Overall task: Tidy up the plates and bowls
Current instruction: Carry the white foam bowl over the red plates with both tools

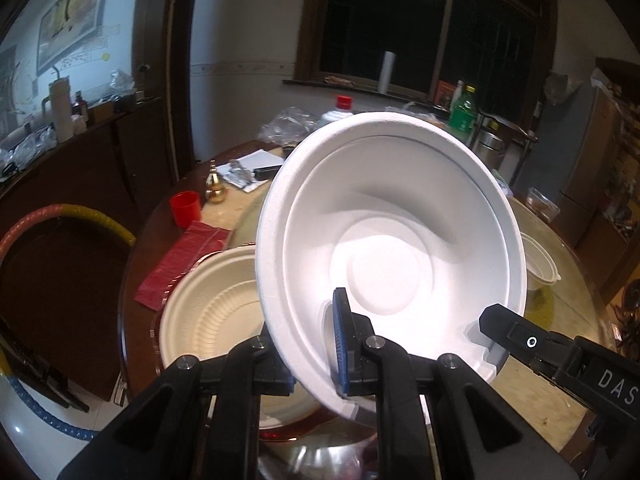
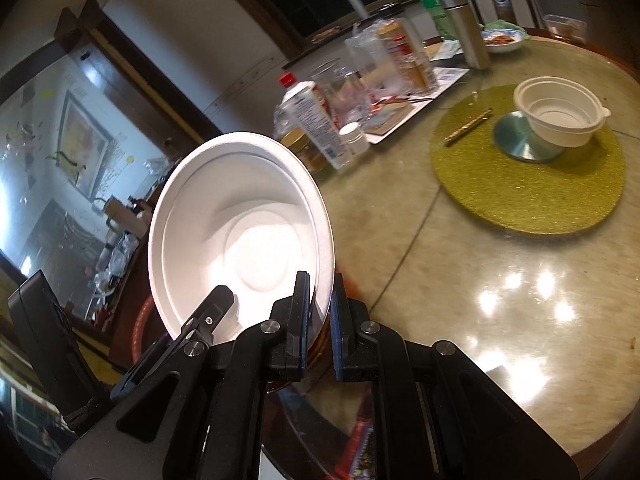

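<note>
Altogether three bowls: white bowl held; two resting.

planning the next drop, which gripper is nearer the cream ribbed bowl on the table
Left. The left gripper hangs right above the cream bowl, clamped on the white bowl. The right gripper grips the white bowl's opposite rim, farther off.

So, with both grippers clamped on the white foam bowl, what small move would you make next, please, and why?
Probably swing the white foam bowl left and lower it into the ribbed beige paper bowl. The left gripper and right gripper both pinch its rim, tilted in the air beside that bowl.
</note>
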